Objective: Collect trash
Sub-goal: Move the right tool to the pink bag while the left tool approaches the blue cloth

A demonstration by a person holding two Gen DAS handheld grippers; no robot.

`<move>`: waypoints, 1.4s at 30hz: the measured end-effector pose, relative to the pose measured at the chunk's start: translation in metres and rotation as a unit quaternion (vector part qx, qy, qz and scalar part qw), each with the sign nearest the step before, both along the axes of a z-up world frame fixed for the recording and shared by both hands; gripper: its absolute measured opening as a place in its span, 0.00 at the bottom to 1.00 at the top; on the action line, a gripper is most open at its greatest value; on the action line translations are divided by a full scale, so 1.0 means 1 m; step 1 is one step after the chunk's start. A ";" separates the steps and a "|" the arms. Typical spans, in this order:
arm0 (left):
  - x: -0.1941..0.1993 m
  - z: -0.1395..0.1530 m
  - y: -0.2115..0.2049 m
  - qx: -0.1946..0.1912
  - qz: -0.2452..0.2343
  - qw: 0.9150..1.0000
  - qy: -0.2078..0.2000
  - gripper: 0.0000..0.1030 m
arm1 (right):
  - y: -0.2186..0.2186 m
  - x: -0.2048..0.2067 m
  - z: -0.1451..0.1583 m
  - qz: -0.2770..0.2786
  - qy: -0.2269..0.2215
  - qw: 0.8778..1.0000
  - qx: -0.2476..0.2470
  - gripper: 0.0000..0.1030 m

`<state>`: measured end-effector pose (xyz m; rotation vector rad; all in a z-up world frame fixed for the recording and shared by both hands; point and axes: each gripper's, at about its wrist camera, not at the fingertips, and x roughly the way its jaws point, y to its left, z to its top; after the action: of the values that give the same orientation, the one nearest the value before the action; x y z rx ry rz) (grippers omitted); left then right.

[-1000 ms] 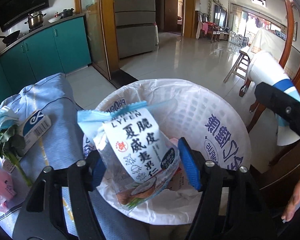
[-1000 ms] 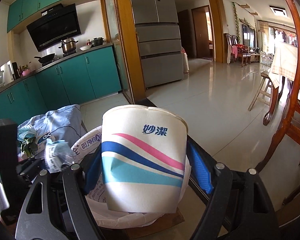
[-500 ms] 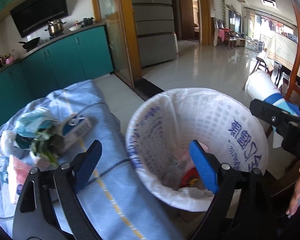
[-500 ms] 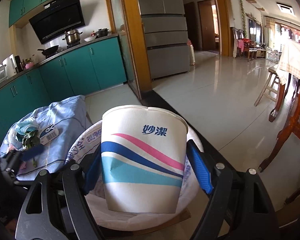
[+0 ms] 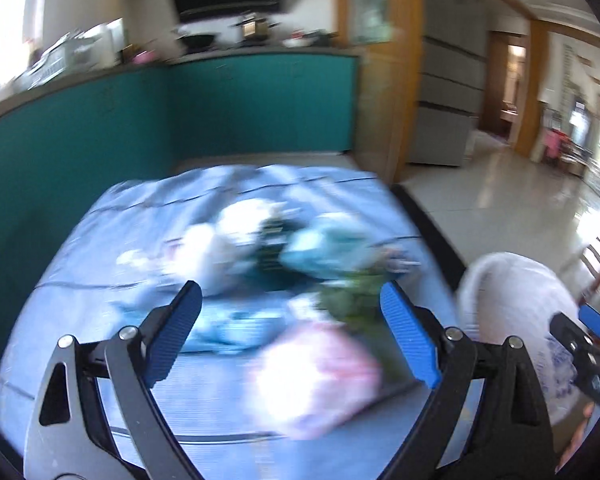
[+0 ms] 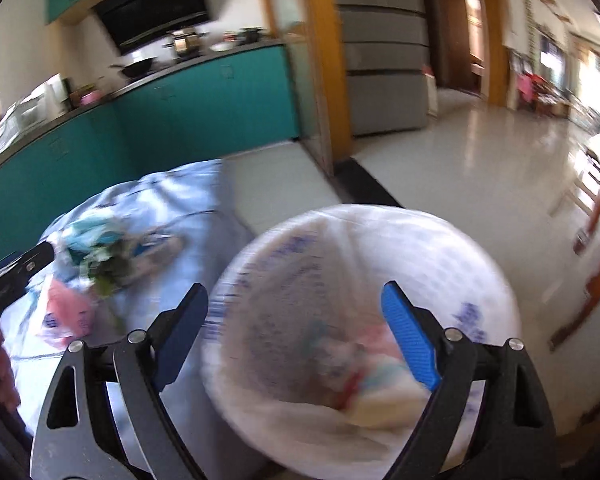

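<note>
Both views are smeared with motion blur, so fine detail is lost. The left gripper (image 5: 291, 334) hangs over a table draped in a light blue cloth (image 5: 100, 240), its jaws spread wide with nothing between the blue pads. Below and ahead of it lies a loose heap of trash: a pink packet (image 5: 320, 376) nearest, directly under the gap between the fingers, some green leafy scraps (image 5: 352, 300) just beyond it toward the right finger, a crumpled pale teal wrapper (image 5: 324, 248) farther off, and white crumpled paper (image 5: 220, 240) to the left of that. Whether these pieces touch one another cannot be told through the blur.

The right gripper (image 6: 296, 338) hovers above the trash bin (image 6: 480, 248), a round basket lined with a white printed plastic bag, standing on the floor just right of the table. Its jaws are likewise wide apart and empty. Inside the bin, at the bottom, lies a jumble of discarded items (image 6: 364, 368) in pink, teal, red and cream; individual pieces cannot be made out.

Teal kitchen cabinets (image 6: 204, 108) run along the far left wall, and a grey refrigerator (image 6: 384, 60) stands beyond them.
</note>
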<state>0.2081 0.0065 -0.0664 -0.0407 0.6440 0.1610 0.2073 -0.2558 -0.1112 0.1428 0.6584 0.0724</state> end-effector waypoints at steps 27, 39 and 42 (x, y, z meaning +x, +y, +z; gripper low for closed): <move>-0.021 -0.016 0.157 -0.011 0.130 0.989 0.066 0.91 | 0.207 -0.026 0.008 0.413 0.004 0.909 0.050 0.86; -0.023 -0.021 0.145 0.002 0.101 0.993 0.062 0.92 | 0.226 -0.001 -0.021 0.337 0.041 0.941 0.011 0.90; -0.022 -0.021 0.138 0.008 0.084 0.995 0.058 0.92 | 0.234 -0.005 -0.023 0.345 0.040 0.938 0.011 0.65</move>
<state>0.1858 0.1443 -0.0872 -0.0697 0.7551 0.3324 0.2026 -0.0213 -0.1339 -0.0706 0.7649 0.7561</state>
